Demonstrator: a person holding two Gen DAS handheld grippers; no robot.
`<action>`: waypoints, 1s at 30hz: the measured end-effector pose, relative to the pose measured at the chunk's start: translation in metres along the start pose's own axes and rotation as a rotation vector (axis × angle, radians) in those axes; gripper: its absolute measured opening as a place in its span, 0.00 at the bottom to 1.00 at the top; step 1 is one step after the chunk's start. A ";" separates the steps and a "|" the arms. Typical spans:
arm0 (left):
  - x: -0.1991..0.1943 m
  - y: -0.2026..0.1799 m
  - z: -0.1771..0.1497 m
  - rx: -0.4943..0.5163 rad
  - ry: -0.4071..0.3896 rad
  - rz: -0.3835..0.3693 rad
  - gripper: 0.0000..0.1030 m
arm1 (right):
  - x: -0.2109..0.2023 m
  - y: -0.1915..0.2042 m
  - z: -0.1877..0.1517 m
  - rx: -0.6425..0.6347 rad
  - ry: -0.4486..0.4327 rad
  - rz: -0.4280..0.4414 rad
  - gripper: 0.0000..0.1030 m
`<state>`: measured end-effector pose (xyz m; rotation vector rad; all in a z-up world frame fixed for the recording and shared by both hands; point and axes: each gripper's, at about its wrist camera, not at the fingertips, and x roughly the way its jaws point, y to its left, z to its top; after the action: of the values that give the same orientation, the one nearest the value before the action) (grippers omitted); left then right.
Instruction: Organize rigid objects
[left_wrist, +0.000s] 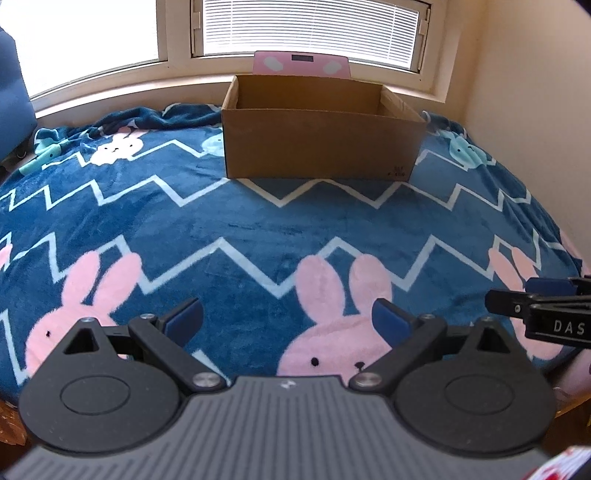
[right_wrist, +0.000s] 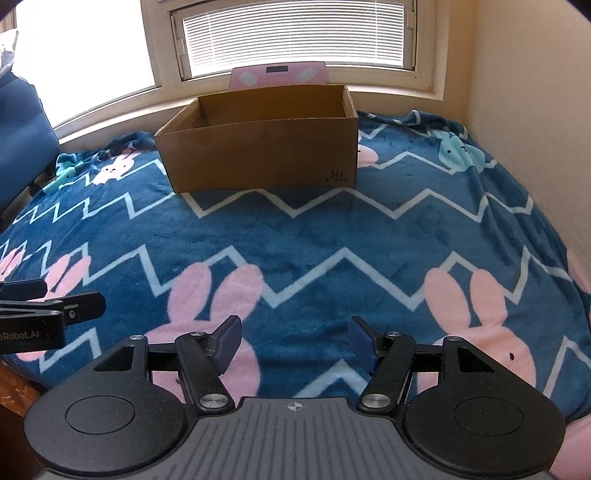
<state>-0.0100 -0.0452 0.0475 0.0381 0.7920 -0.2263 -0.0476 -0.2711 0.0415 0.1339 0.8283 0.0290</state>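
An open brown cardboard box (left_wrist: 317, 147) stands at the far side of a bed covered by a blue rabbit-pattern blanket (left_wrist: 258, 229). It also shows in the right wrist view (right_wrist: 258, 155). The part of its inside that I see holds nothing. My left gripper (left_wrist: 288, 321) is open and empty, low over the near part of the blanket. My right gripper (right_wrist: 295, 343) is open and empty too, beside it on the right. The right gripper shows at the right edge of the left wrist view (left_wrist: 509, 295). No loose rigid objects show on the blanket.
A pink bathroom scale (left_wrist: 301, 64) leans on the window sill behind the box; it also shows in the right wrist view (right_wrist: 279, 74). A wall (left_wrist: 535, 110) borders the bed on the right. A dark blue chair (right_wrist: 22, 125) stands at the left.
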 end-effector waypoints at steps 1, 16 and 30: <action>0.001 0.000 0.000 -0.002 0.003 -0.002 0.94 | 0.001 0.000 0.000 0.001 0.001 0.000 0.59; 0.004 -0.002 -0.002 0.001 0.007 -0.001 0.94 | 0.004 -0.001 -0.001 0.008 0.011 -0.006 0.59; 0.005 -0.002 -0.003 0.002 0.008 -0.003 0.94 | 0.004 -0.001 -0.001 0.009 0.011 -0.006 0.59</action>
<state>-0.0095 -0.0481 0.0423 0.0400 0.7993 -0.2303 -0.0457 -0.2718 0.0372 0.1397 0.8396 0.0209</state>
